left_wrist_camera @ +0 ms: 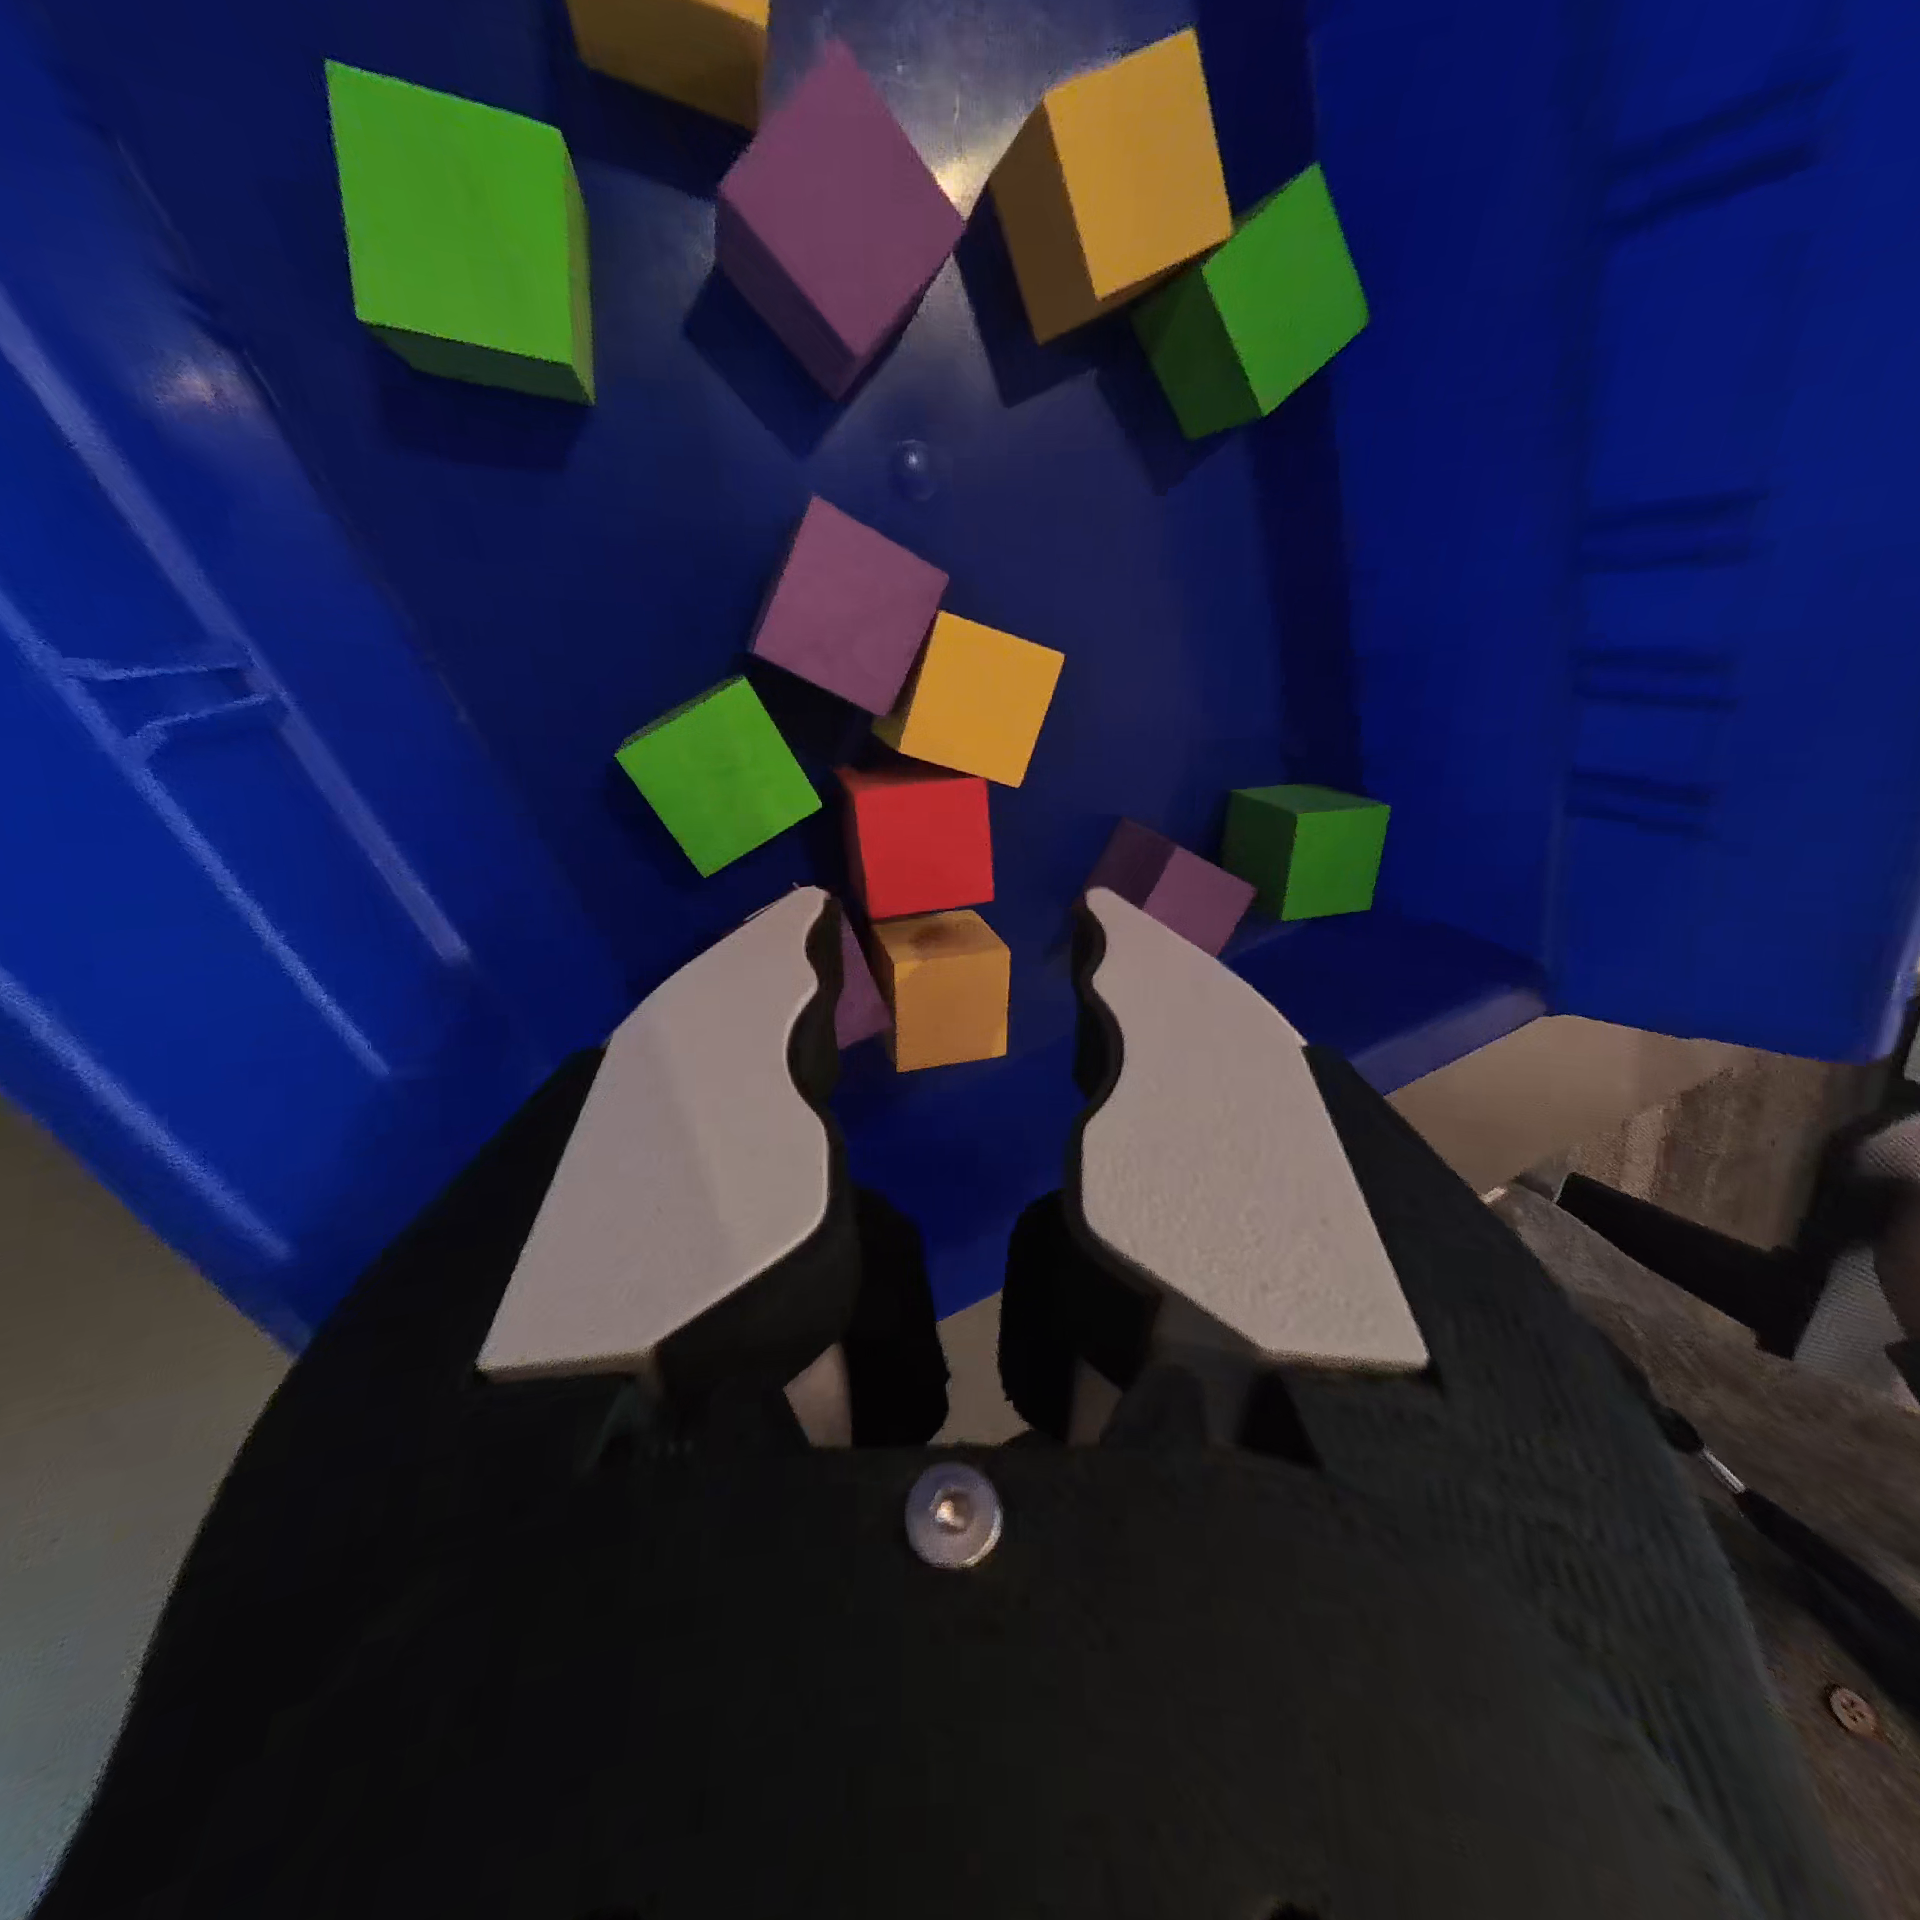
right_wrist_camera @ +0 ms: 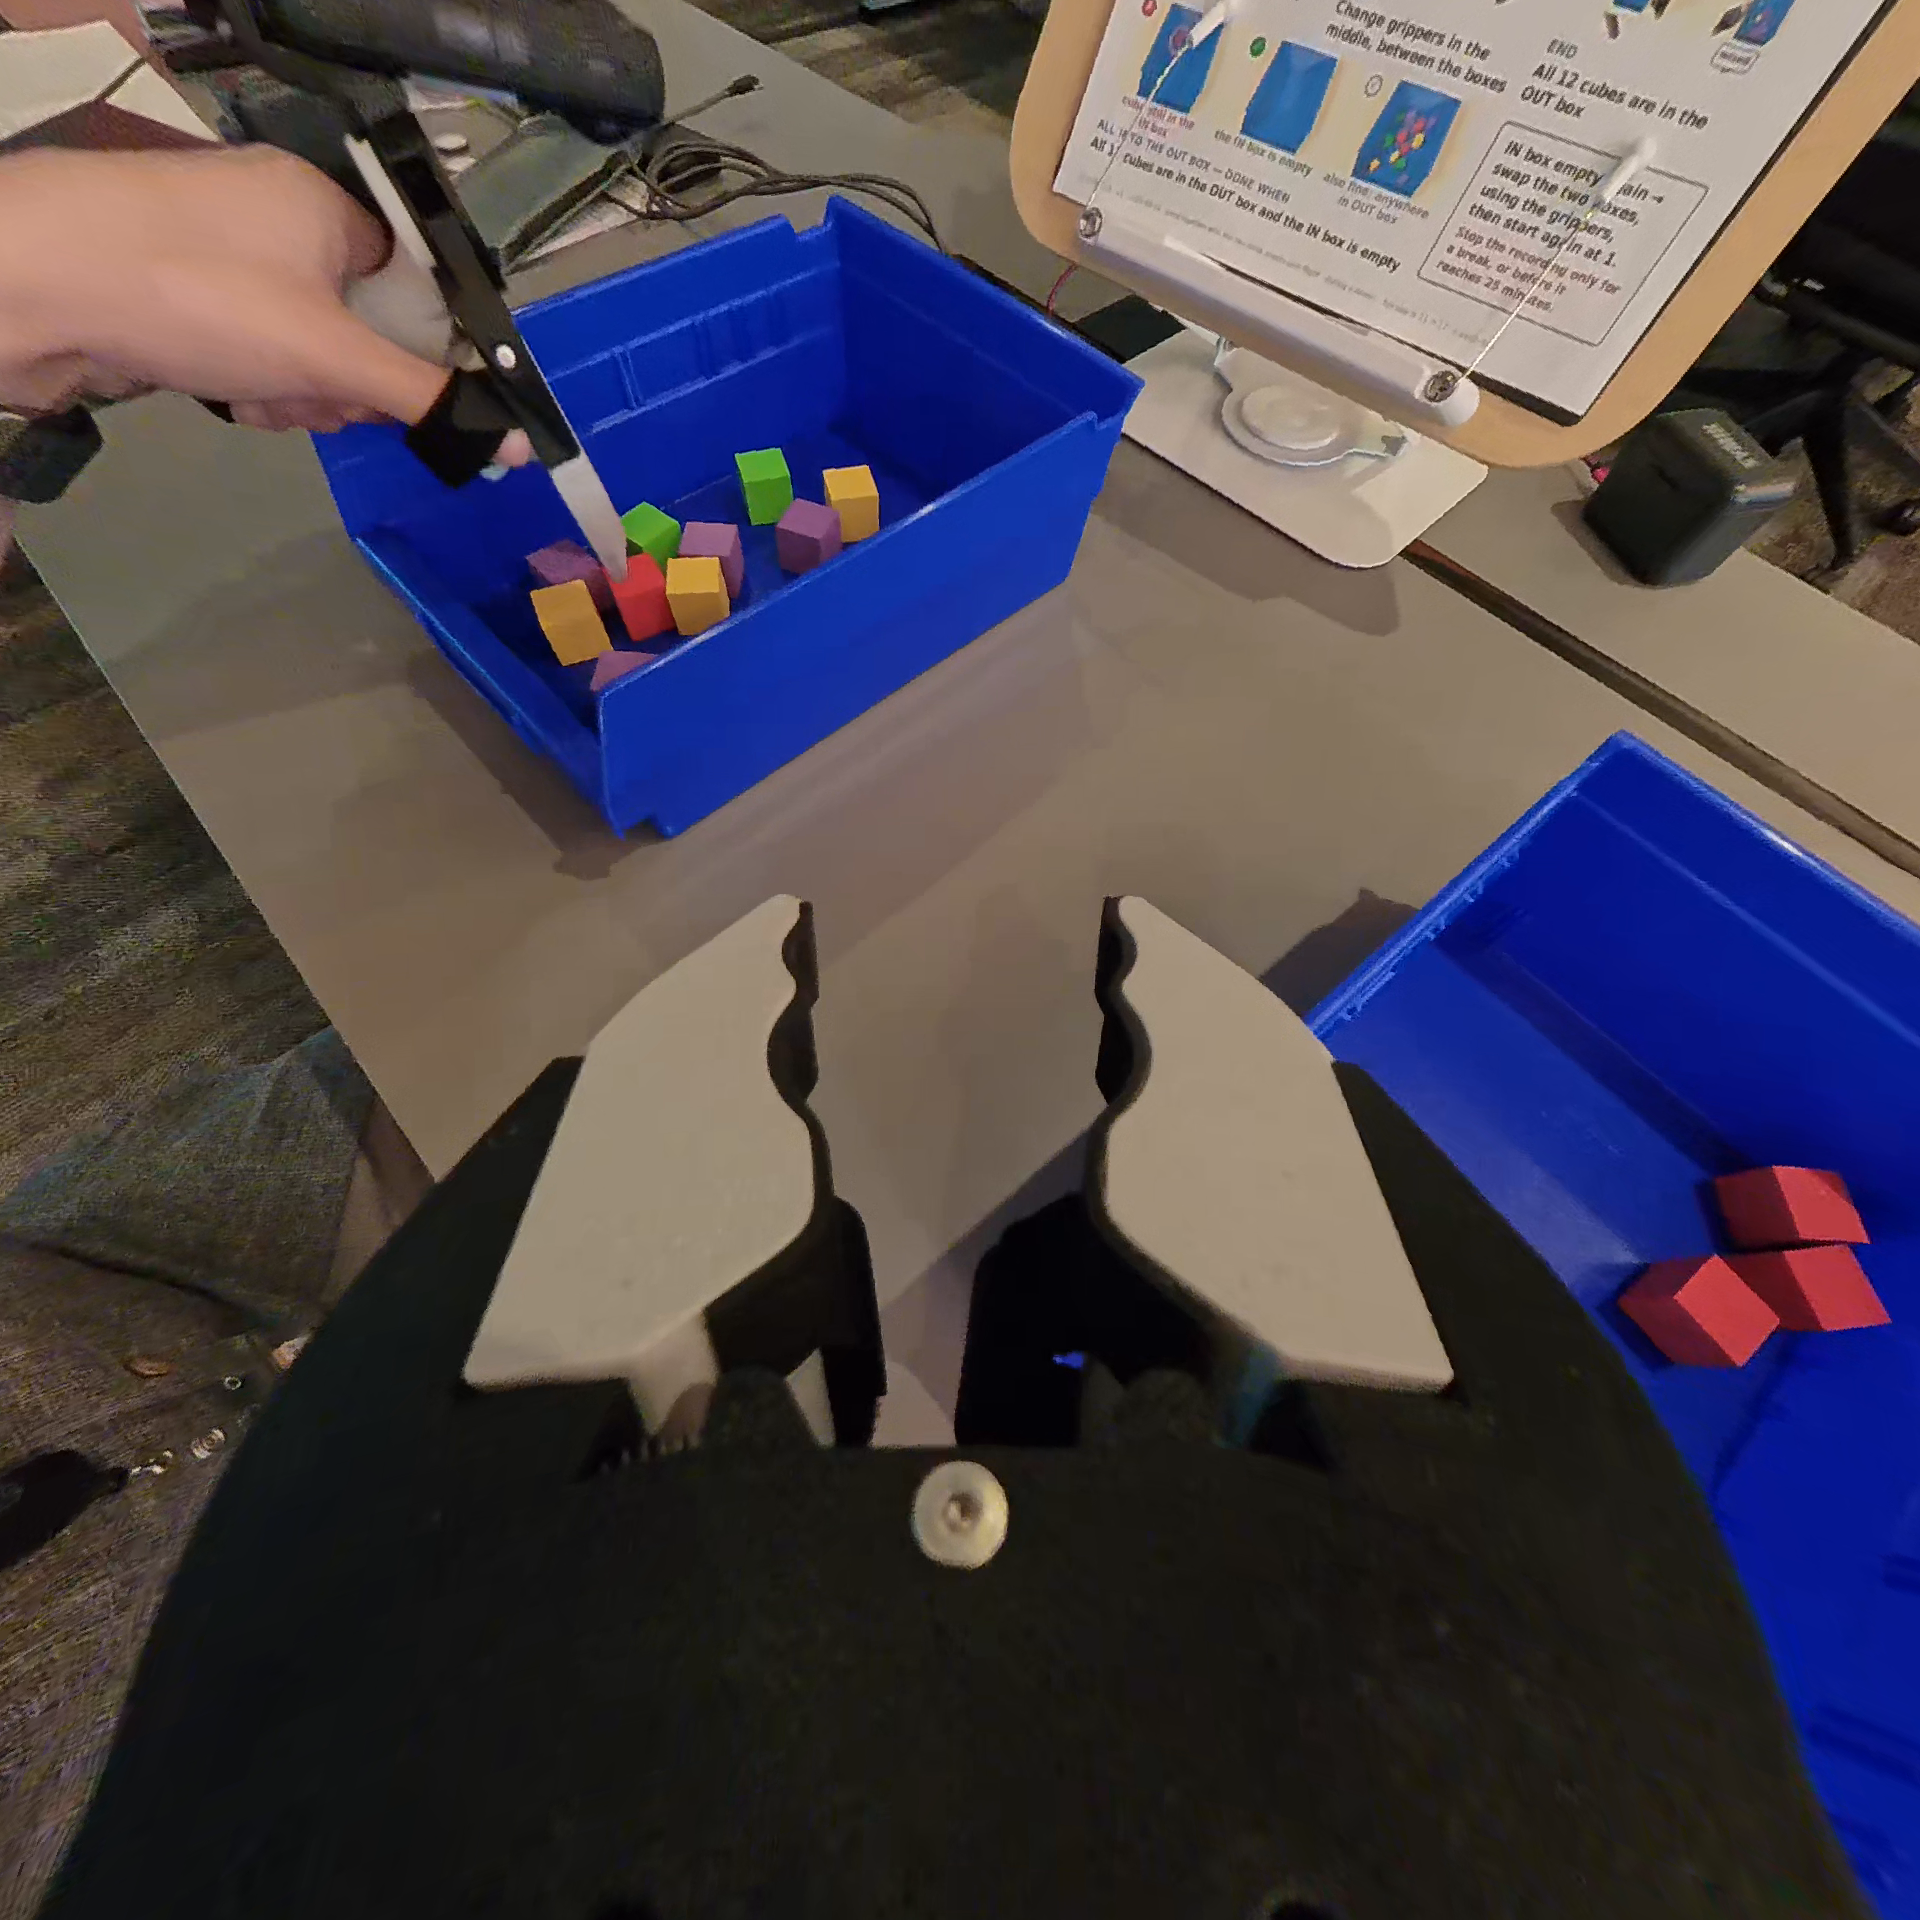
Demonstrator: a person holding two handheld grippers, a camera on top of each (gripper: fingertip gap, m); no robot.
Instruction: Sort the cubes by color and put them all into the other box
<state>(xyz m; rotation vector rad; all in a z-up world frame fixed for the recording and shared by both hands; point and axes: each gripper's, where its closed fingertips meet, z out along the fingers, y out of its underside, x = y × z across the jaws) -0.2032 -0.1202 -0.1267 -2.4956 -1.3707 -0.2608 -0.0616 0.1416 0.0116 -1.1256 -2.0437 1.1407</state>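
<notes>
open left gripper [left_wrist_camera: 951, 914] over red cube [left_wrist_camera: 916, 840]

Red cube [left_wrist_camera: 916, 840] among yellow, purple, green cubes in blue bin [left_wrist_camera: 1455, 520], just beyond spread left claw [left_wrist_camera: 951, 914].

purple cube [left_wrist_camera: 857, 992]: half hidden by claw finger [left_wrist_camera: 717, 1091] | yellow cube [left_wrist_camera: 675, 47]: cropped

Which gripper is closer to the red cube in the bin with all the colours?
Left. The left gripper is open, its fingertips just short of the red cube inside the blue bin. The right gripper hangs open above the grey table, well away from that bin.
</notes>
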